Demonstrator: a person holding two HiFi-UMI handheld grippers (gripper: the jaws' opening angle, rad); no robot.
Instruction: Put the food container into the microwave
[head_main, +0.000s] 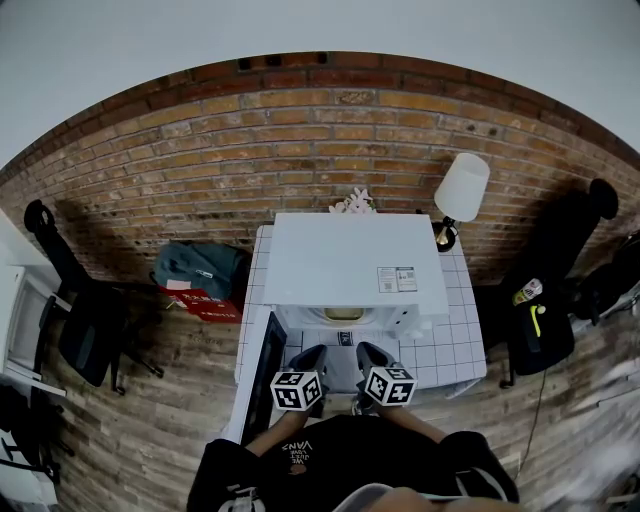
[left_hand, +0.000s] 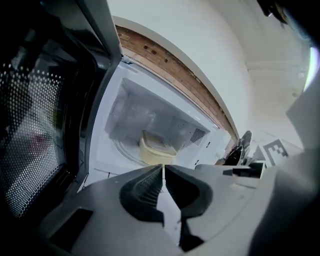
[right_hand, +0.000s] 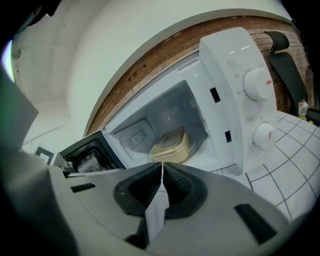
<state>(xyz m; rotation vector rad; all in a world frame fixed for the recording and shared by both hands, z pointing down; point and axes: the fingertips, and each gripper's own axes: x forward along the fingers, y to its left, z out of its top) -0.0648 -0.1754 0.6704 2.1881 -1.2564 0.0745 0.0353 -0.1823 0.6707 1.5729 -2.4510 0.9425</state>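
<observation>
Your food container (right_hand: 171, 145) sits in the microwave (right_hand: 235, 70), door (left_hand: 35, 150) open. Your left gripper (left_hand: 163, 170) and right gripper (right_hand: 162, 167) are pressed together, empty

- The microwave (head_main: 345, 265) stands on the tiled table (head_main: 462, 345), in front of the brick wall (head_main: 300, 150).
- Its door (head_main: 268, 372) hangs open on the left, and the knobs (right_hand: 258, 84) sit right of the cavity.
- The food container (right_hand: 171, 145) lies inside the cavity.
- The left gripper (left_hand: 163, 167) and right gripper (right_hand: 162, 164) are side by side before the opening, apart from the container.
- A lamp (head_main: 461, 190) stands behind the microwave, to its right.
- A bag (head_main: 200, 268) lies on the floor left of the table.
</observation>
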